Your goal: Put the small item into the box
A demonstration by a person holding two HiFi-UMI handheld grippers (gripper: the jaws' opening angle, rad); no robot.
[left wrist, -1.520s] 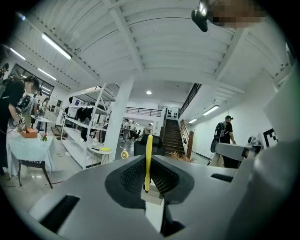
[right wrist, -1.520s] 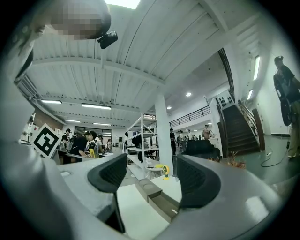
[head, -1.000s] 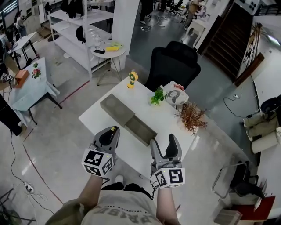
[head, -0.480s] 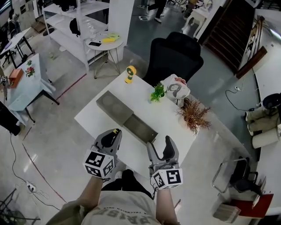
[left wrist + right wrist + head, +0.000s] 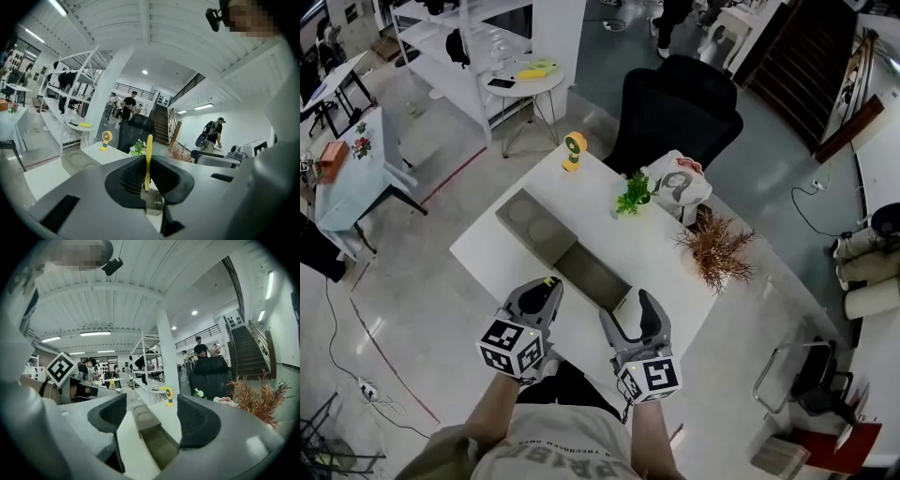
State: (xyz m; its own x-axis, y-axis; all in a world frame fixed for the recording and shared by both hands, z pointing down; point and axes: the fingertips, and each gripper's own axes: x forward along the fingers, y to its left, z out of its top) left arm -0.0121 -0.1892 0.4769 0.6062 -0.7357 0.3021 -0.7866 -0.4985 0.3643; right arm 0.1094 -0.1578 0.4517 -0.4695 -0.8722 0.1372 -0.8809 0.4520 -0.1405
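A thin yellow small item (image 5: 547,279) (image 5: 148,159) stands upright, pinched between the pads of my left gripper (image 5: 544,289) (image 5: 146,177), which is shut on it. That gripper hovers over the near edge of the white table (image 5: 492,251). The open grey box (image 5: 592,277) (image 5: 159,446) lies just ahead, between the two grippers, with its grey lid (image 5: 534,225) (image 5: 139,414) lying end to end beyond it. My right gripper (image 5: 628,311) (image 5: 152,420) is open and empty, at the box's near right end.
On the table's far side stand a small yellow fan (image 5: 574,150), a green plant (image 5: 635,194), a printed cushion (image 5: 680,185) and a dried brown plant (image 5: 717,251). A black chair (image 5: 680,112) stands behind the table. The table's edges drop to the floor.
The right gripper has drifted left toward the box's near end. The left gripper keeps its hold on the yellow item and has barely moved.
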